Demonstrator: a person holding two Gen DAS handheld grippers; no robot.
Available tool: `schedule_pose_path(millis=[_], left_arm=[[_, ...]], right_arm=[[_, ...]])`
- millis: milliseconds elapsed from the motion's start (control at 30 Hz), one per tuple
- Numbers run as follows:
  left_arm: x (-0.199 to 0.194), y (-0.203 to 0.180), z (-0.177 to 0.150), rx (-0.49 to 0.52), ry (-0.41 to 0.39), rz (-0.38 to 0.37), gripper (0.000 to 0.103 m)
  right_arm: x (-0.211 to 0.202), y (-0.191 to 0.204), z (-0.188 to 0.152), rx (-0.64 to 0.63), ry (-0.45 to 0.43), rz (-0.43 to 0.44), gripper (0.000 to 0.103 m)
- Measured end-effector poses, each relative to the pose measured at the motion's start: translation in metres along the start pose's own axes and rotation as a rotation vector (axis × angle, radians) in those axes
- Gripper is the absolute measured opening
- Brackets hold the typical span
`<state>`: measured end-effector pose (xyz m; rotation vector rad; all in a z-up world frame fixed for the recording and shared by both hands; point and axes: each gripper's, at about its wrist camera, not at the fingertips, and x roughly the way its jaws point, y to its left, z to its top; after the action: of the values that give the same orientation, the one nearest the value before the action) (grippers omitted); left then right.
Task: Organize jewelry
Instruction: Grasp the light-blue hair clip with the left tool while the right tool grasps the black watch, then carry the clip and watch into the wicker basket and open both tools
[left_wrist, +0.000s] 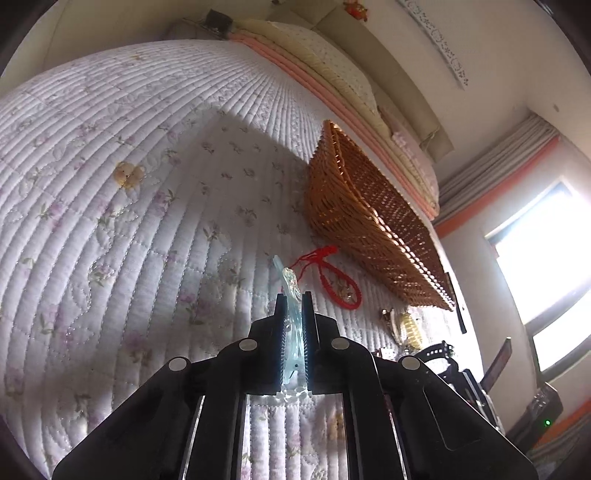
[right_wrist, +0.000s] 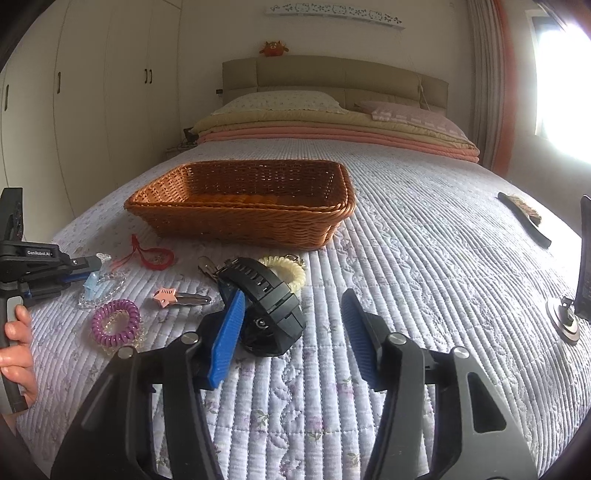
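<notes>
Jewelry sorting on a quilted bed (right_wrist: 424, 258).
Left gripper (left_wrist: 294, 306) is clamped on a clear blue hair clip (left_wrist: 291, 332), basket (left_wrist: 369, 218) beyond its jaws; right gripper (right_wrist: 295, 332) stands apart, empty, black watch (right_wrist: 266, 299) just ahead-left.

The left tongs (left_wrist: 294, 306) are squeezed tight on a see-through light blue hair clip (left_wrist: 293, 332) over the quilted bed (left_wrist: 129, 221), with a red string bracelet (left_wrist: 332, 280) just past their tips and a brown woven basket (left_wrist: 369, 221) farther off to the right.
</notes>
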<state>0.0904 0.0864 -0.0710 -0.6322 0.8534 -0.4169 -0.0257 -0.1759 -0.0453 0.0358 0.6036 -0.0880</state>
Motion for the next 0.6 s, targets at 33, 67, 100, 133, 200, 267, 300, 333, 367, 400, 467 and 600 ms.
schedule_pose_path(millis=[33, 67, 100, 133, 200, 267, 300, 333, 367, 400, 467, 600], left_arm=[[-0.001, 0.000, 0.000, -0.003, -0.001, -0.015, 0.006], [-0.002, 0.001, -0.001, -0.003, -0.002, -0.023, 0.006], [-0.002, 0.000, -0.001, 0.002, -0.004, -0.028, 0.006], [-0.002, -0.001, -0.002, 0.007, -0.007, -0.031, 0.006], [-0.007, -0.004, -0.003, 0.024, -0.014, -0.045, 0.006], [-0.010, -0.006, -0.003, 0.032, -0.020, -0.054, 0.006], [-0.013, -0.007, -0.003, 0.037, -0.023, -0.054, 0.006], [-0.016, -0.010, -0.003, 0.043, -0.027, -0.060, 0.006], [-0.018, -0.012, -0.003, 0.047, -0.029, -0.067, 0.006], [-0.021, -0.016, -0.003, 0.055, -0.033, -0.071, 0.006], [-0.026, -0.024, -0.003, 0.075, -0.042, -0.076, 0.006], [-0.034, -0.049, -0.001, 0.137, -0.058, -0.089, 0.006]], right_arm=[[0.003, 0.002, 0.001, -0.010, 0.011, -0.007, 0.046], [0.007, 0.005, 0.002, -0.019, 0.024, -0.015, 0.045], [0.011, 0.008, 0.004, -0.027, 0.037, -0.022, 0.045], [0.014, 0.010, 0.005, -0.035, 0.047, -0.033, 0.045], [0.020, 0.013, 0.007, -0.043, 0.064, -0.064, 0.024], [0.023, 0.011, 0.010, -0.028, 0.060, -0.075, 0.022], [0.024, 0.009, 0.011, -0.021, 0.063, -0.067, 0.021], [0.025, 0.006, 0.012, -0.010, 0.066, -0.052, 0.021], [0.025, 0.003, 0.013, 0.002, 0.066, -0.034, 0.021], [0.024, 0.000, 0.013, 0.012, 0.066, -0.014, 0.021], [0.019, -0.006, 0.014, 0.040, 0.067, 0.037, 0.020], [0.002, -0.013, 0.024, 0.070, 0.042, 0.081, 0.019]])
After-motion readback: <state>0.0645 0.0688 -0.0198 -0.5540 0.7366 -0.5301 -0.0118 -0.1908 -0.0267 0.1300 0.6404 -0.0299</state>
